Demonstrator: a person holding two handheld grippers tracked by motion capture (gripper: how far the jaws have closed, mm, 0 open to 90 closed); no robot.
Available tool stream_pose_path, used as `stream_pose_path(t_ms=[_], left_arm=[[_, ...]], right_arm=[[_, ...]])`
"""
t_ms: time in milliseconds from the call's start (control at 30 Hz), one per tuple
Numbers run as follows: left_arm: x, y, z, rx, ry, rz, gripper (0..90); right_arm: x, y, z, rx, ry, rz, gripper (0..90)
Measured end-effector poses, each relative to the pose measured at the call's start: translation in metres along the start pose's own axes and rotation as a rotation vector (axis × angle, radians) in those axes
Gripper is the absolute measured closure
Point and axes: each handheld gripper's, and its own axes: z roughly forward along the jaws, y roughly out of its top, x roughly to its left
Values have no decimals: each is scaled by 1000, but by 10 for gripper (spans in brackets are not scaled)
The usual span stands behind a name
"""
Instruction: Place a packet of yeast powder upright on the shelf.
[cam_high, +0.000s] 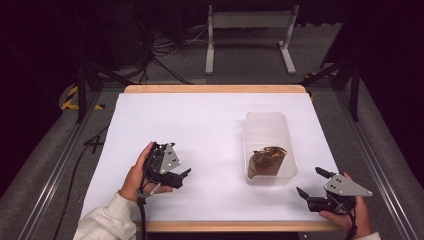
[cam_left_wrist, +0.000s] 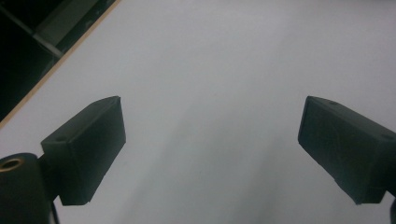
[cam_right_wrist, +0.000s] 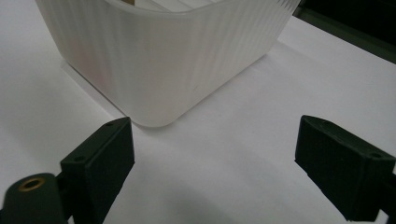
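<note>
A translucent white plastic bin (cam_high: 265, 126) stands on the white table (cam_high: 200, 125), right of centre. Inside it, at the near end, lies a brown crumpled thing (cam_high: 267, 161). My right gripper (cam_high: 311, 182) rests near the table's front right corner, open and empty, a short way from the bin's near corner (cam_right_wrist: 154, 84). My left gripper (cam_high: 182, 177) sits at the front left, open, with nothing between its fingers (cam_left_wrist: 88, 149) but bare table (cam_left_wrist: 210, 93).
A wooden edge (cam_high: 215, 89) borders the table's far side. Beyond it stands a grey metal frame (cam_high: 250, 30) on the floor, with cables (cam_high: 165, 50) to its left. Dark rails (cam_high: 350, 90) run along both sides.
</note>
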Motion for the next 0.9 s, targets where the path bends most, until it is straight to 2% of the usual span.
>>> stream_pose_path(t_ms=[233, 400, 533, 567, 667, 800, 900], left_arm=[[5, -26, -8, 30, 27, -53, 80], [7, -38, -14, 43, 37, -86, 88], [9, -52, -20, 39, 39, -110, 81], [9, -55, -22, 41, 52, -114, 79], [10, -65, -29, 22, 55, -143, 78], [13, -77, -36, 13, 80, -188, 77], [17, -84, -40, 8, 100, -199, 77]], right_arm=[[0, 0, 0, -1, -1, -1, 124], [0, 0, 1, 2, 3, -4, 124], [0, 0, 0, 1, 5, -3, 124], [0, 0, -1, 0, 5, -4, 124], [-1, 1, 0, -3, 5, -5, 124], [1, 2, 3, -1, 13, -19, 123], [1, 3, 4, -2, 15, -21, 123]])
